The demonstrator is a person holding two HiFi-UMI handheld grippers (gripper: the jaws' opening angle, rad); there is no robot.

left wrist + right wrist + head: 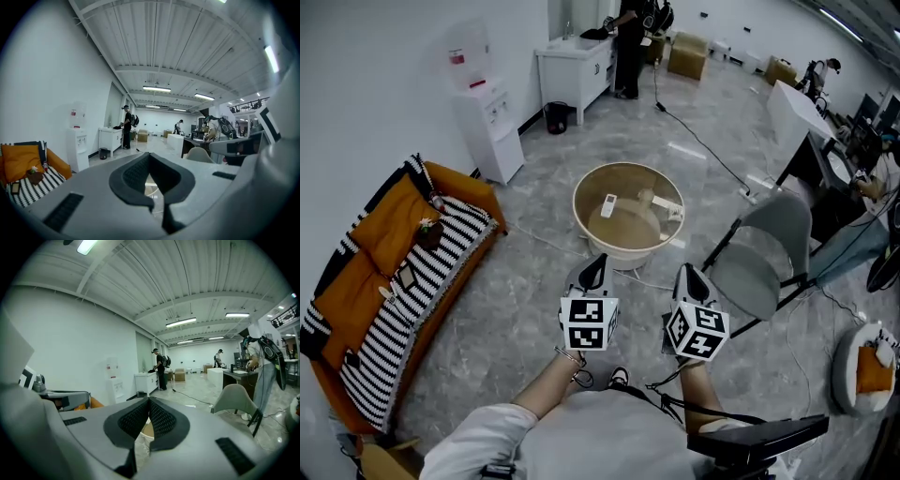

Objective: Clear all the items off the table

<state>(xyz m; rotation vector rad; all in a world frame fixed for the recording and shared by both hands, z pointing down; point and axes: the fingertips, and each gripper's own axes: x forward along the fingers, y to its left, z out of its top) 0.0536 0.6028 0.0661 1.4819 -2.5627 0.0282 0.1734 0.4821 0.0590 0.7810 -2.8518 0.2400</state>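
Observation:
A round beige table (pixel 584 215) with a raised rim stands on the floor ahead of me. On it lie a white remote (pixel 608 204) and a pale boxy item (pixel 662 202). My left gripper (pixel 597 264) and right gripper (pixel 687 273) are side by side just short of the table's near edge, apart from it. In the left gripper view the left gripper (pixel 150 155) has its jaws closed tip to tip with nothing between them. The right gripper (pixel 149 401) is likewise shut and empty, and a bit of the table (pixel 146 430) shows below its tips.
An orange sofa (pixel 370 239) with a striped blanket lines the left wall. A grey chair (pixel 766 255) stands right of the table. A water dispenser (pixel 491 128), a white cabinet (pixel 574 69) and a person (pixel 628 45) are farther back. A cable (pixel 701 141) runs across the floor.

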